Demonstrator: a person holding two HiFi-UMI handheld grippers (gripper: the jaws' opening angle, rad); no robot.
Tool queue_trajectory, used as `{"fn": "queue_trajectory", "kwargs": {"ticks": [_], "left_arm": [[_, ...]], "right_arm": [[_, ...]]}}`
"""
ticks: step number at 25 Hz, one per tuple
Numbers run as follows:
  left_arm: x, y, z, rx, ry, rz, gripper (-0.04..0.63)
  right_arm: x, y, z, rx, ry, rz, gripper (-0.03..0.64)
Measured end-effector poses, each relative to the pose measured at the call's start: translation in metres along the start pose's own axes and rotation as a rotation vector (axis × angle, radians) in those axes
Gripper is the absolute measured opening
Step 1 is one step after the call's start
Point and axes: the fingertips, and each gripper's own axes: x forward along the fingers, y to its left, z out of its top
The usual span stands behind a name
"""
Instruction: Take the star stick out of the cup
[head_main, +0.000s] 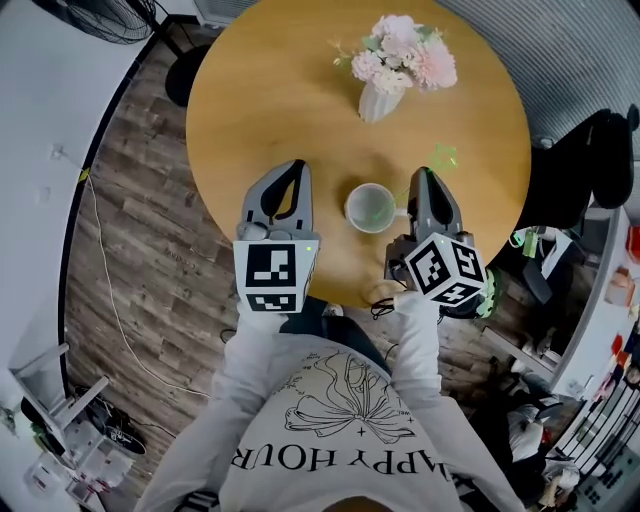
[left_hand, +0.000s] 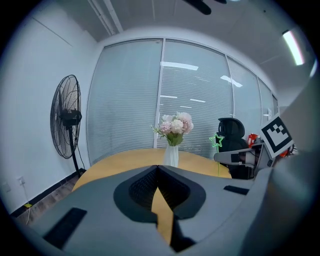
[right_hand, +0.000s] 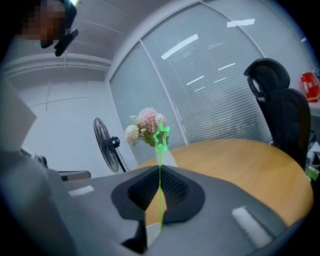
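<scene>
A white cup stands on the round wooden table, between my two grippers. My right gripper is shut on the thin green star stick. Its star sticks out past the jaw tips and also shows beside the gripper's tip as a green star. The stick's lower end slants back toward the cup; whether it is still inside I cannot tell. My left gripper hovers left of the cup, its jaws shut on nothing. The left gripper view shows the star above the right gripper.
A white vase of pink flowers stands at the table's far side, behind the cup. Off the table's right edge is a black office chair. A standing fan is on the floor at the left. The person's body is at the near edge.
</scene>
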Motion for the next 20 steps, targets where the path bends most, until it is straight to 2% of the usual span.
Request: {"fn": "queue_trajectory", "kwargs": {"ticks": [20], "left_arm": [[-0.047,-0.004,0.067,0.023,-0.158,0.037,0.006]], "right_arm": [[-0.035,0.049,0.073,-0.097,-0.132,0.074,0.015]]}}
